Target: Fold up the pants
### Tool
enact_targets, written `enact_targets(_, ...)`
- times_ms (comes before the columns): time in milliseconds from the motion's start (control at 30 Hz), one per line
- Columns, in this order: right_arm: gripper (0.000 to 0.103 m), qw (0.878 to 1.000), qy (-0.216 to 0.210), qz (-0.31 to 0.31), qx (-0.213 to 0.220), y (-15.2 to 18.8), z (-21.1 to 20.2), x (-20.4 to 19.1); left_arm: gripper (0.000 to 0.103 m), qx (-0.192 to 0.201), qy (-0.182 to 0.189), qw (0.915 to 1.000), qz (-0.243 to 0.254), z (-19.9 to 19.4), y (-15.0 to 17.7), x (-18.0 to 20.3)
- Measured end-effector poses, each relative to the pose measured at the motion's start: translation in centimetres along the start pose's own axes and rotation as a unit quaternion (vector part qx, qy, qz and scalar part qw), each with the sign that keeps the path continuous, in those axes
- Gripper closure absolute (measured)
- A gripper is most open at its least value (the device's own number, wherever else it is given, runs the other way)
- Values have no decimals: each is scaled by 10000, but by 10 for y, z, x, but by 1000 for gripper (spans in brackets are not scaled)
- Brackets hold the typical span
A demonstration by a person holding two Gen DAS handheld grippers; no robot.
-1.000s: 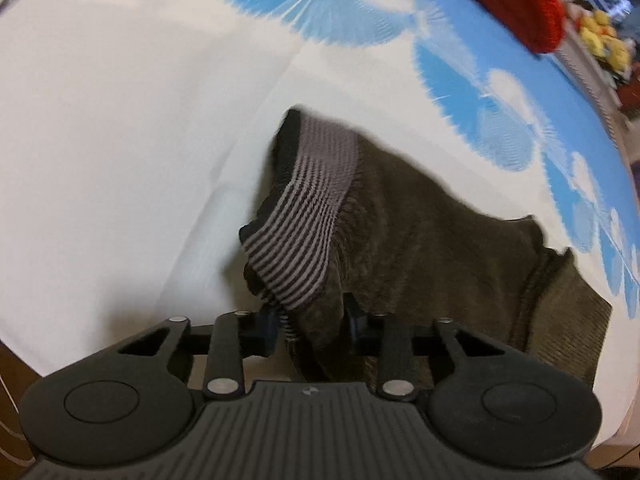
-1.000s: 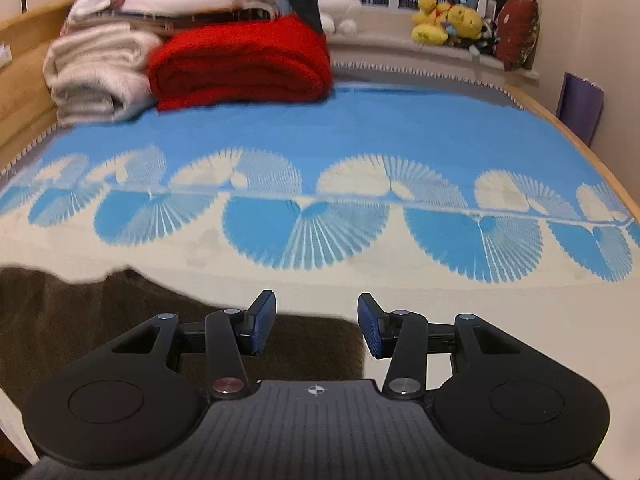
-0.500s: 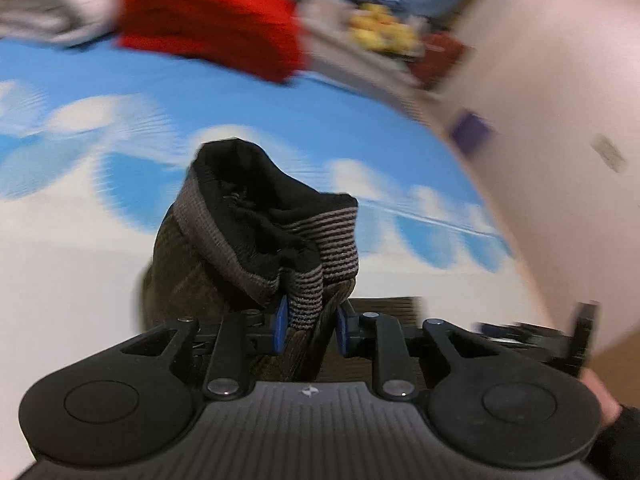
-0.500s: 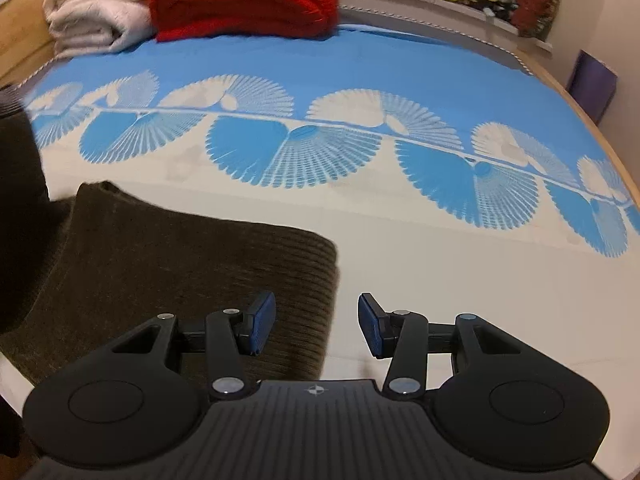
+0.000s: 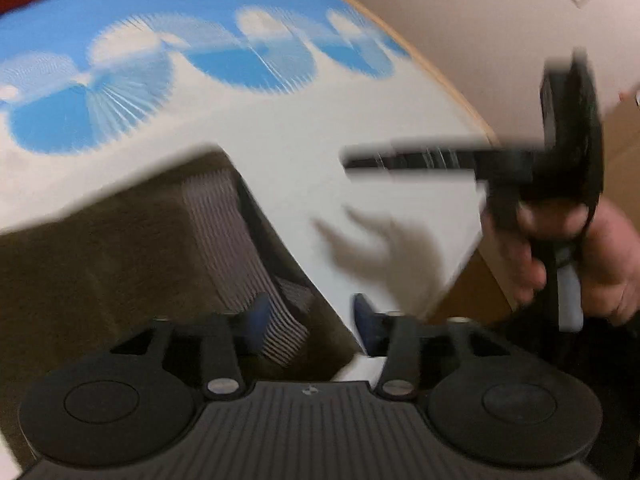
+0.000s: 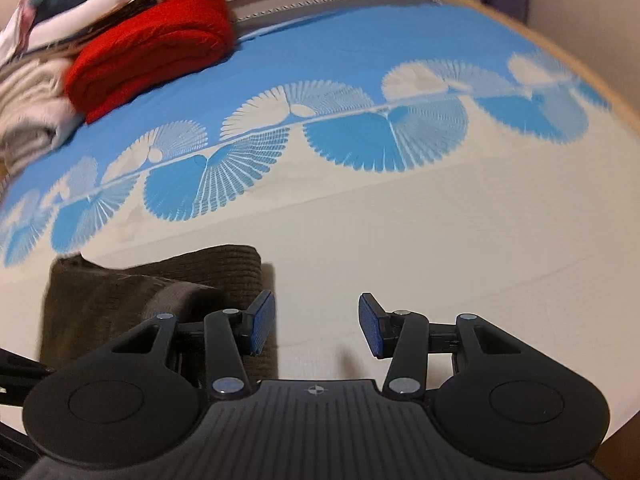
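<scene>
Both grippers hanging open over the brown pants on the bed

The left gripper [image 5: 308, 318] has its jaws spread with nothing between them, sitting right over the striped waistband [image 5: 236, 248] of the pants [image 5: 100, 256], which lie folded on the white part of the blue-and-white bedspread [image 5: 280, 136]. The right gripper [image 6: 316, 326] is released too, its left finger over the edge of the pants [image 6: 132, 292]. It shows up blurry in the left view, held in a right hand [image 5: 576, 256]. A red blanket [image 6: 152, 52] is at the far end of the bed
</scene>
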State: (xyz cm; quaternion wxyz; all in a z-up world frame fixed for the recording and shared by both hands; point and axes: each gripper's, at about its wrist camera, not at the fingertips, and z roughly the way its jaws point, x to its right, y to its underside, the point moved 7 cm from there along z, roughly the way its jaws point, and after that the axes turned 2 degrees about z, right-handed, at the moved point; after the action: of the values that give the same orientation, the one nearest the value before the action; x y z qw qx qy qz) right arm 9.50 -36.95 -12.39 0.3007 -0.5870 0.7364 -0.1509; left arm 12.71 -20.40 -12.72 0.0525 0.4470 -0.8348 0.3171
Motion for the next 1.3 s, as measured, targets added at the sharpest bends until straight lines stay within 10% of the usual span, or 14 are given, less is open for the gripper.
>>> enact_targets(167, 42, 9970, -619, 61, -452, 10, 15, -19, 40, 547, -375, 9939, -885, -46, -15, -72)
enact_targets(533, 34, 9808, -920, -877, -1476, 49, 63, -101, 48, -26, -1316, 9859, -1035, -76, 52, -162)
enact_targets(767, 90, 9825, -863, -1148, -1183, 43, 54, -109, 48, -111, -1269, 9899, -629, -90, 75, -152)
enact_targets(867, 95, 9846, -1353, -744, -826, 23, 19, -98, 48, -129, -1008, 9941, -370, -89, 74, -139)
enact_targets(967, 95, 9850, -1578, -307, -632, 14, -7, -73, 51, -401, -956, 9946, 0, -79, 83, -128)
enact_targets(1133, 83, 9835, -647, -678, -1551, 51, 35, -51, 53, -1267, -1670, 9742, 834, -40, 113, -128)
enact_targets(1300, 66, 9900, -479, -1069, -786, 30, 16, -65, 53, -959, -1663, 9791, 668, -56, 97, -132)
